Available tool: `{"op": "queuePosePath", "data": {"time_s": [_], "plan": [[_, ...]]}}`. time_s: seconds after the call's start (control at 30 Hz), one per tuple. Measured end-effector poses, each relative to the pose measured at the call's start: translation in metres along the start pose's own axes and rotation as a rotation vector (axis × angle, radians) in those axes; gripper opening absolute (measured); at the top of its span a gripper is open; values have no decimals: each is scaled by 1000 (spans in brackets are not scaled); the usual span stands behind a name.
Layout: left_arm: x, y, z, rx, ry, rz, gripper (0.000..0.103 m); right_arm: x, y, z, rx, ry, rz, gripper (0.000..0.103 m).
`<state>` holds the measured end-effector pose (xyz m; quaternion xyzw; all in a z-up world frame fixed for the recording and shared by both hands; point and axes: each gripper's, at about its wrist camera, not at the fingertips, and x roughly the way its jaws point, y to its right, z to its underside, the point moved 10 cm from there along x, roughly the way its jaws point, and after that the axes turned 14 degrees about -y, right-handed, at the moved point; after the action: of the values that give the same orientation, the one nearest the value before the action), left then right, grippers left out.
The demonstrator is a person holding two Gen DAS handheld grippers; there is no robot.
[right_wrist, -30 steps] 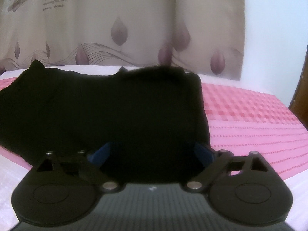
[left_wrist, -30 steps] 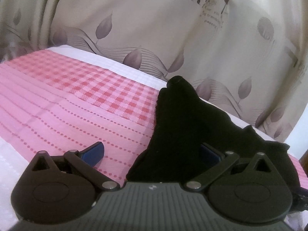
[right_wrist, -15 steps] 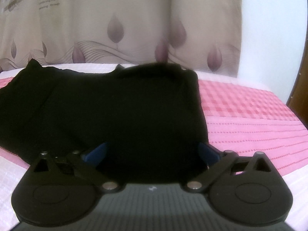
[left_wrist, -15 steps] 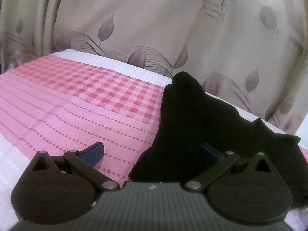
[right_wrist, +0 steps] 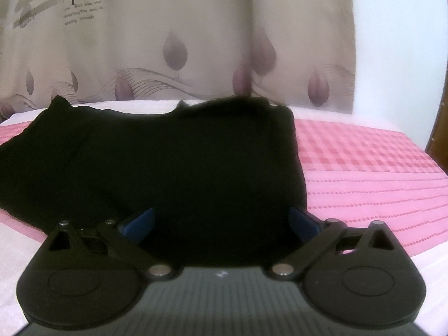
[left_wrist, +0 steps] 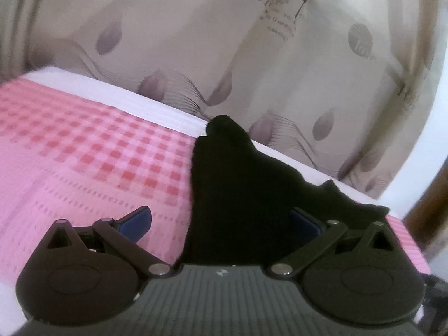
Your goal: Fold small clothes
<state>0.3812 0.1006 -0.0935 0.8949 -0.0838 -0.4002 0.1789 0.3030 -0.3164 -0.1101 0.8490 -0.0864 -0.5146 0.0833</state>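
Both tongs, left [left_wrist: 219, 224] and right [right_wrist: 221, 222], gape empty over the black garment [right_wrist: 156, 162] on the pink bedspread [right_wrist: 364, 184]; soft and limp, so pinch your 3 o'clock edge.

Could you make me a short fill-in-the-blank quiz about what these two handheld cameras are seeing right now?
1. The garment lying on the bed is ____ in colour.
2. The bedspread under it is white and ____.
3. The jaws of the right gripper stand ____, gripping nothing.
4. Behind the bed hangs a curtain printed with ____ shapes.

Missing words: black; pink; open; leaf
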Motion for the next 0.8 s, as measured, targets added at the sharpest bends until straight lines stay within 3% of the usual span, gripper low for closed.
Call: {"op": "queuePosePath", "data": {"time_s": [0.03,0.13,0.2,0.27,0.43,0.47,0.5,0.6,0.7,0.8], "plan": [[7,-2,-7,-4,-33,24,99,0,-1,0,0,0,0,103],[31,-8,-27,-19,-118,105,79,-1,-2,0,-1,4,-8,103],[55,-10,-34,17,-213,105,65,-2,-1,0,2,10,-18,103],[71,-7,-39,64,-249,98,63,-3,-2,-1,3,16,-27,103],[94,-1,-54,93,-297,166,61,-5,-3,-1,4,24,-39,103],[98,-2,-56,94,-300,164,48,-5,-3,-1,4,25,-40,103],[102,-5,-58,100,-307,148,24,-6,-3,-1,4,27,-41,103],[109,-10,-58,54,-312,181,21,-8,-3,0,7,33,-45,103],[108,-6,-59,68,-287,159,19,-9,-3,0,9,34,-46,103],[102,-1,-59,19,-251,146,19,-9,-3,0,8,34,-47,103]]}}
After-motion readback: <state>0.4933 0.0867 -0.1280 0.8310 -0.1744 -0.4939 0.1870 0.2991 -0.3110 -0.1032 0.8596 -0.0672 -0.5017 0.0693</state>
